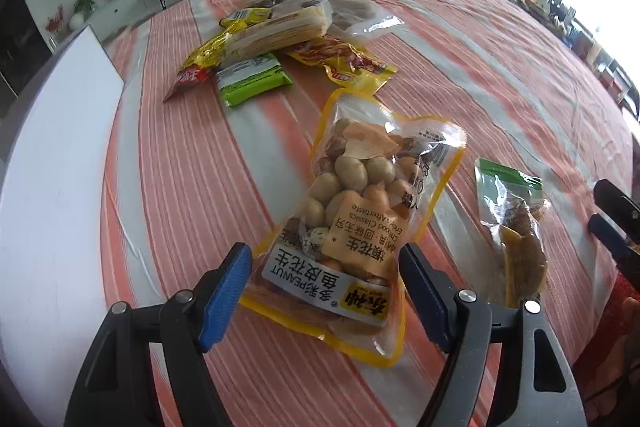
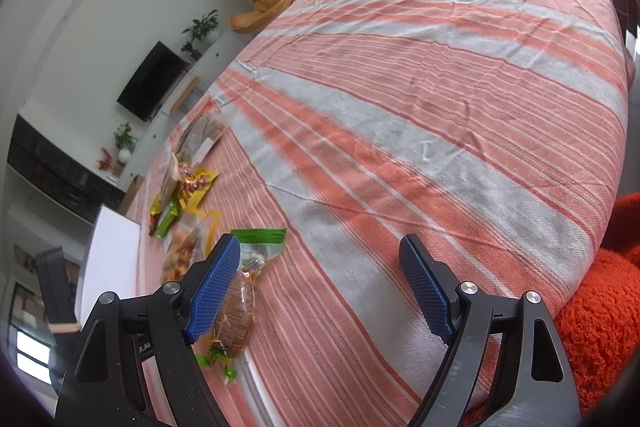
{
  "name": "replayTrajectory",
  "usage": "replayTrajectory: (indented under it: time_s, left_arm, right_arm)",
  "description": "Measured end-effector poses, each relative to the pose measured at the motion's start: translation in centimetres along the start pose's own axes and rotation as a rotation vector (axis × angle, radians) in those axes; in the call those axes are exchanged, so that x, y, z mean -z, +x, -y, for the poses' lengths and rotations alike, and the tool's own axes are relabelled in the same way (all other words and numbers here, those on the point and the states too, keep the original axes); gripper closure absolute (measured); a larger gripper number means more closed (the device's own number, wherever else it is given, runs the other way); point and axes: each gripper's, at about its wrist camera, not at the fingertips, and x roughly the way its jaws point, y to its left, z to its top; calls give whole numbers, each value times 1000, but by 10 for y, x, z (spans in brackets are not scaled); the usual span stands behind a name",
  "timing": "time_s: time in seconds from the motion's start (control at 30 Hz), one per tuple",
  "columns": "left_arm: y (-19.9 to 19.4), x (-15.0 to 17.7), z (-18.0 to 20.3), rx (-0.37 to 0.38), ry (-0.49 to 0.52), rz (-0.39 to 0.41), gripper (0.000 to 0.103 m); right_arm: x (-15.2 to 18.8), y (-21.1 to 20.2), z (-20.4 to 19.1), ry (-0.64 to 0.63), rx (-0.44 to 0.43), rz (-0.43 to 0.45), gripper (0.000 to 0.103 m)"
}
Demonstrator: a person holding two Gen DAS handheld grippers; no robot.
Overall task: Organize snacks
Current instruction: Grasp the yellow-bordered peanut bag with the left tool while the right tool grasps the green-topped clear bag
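A yellow-edged clear peanut bag (image 1: 360, 211) lies on the striped tablecloth, its near end between the blue pads of my left gripper (image 1: 326, 291), which is open around it. A green-topped clear snack bag (image 1: 516, 227) lies to its right; it also shows in the right wrist view (image 2: 244, 291), just beside the left finger of my right gripper (image 2: 320, 291), which is open and empty over bare cloth. A pile of snack packets (image 1: 276, 43) lies farther back, seen small in the right wrist view (image 2: 184, 187).
A white board (image 1: 56, 163) lies on the table's left side. The striped tablecloth (image 2: 440, 107) stretches far to the right. An orange-red fuzzy sleeve (image 2: 600, 307) is at the right edge. A TV and an orange chair stand beyond the table.
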Motion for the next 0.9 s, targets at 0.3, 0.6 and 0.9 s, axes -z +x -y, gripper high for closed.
replayTrajectory:
  time_s: [0.3, 0.6, 0.9]
  left_arm:
    - [12, -20, 20, -32, 121, 5, 43]
    - [-59, 7, -51, 152, -260, 142, 47]
    - [-172, 20, -103, 143, -296, 354, 47]
  right_arm:
    - [36, 22, -66, -222, -104, -205, 19]
    - [42, 38, -87, -310, 2, -277, 18]
    - [33, 54, -104, -440, 95, -392, 62]
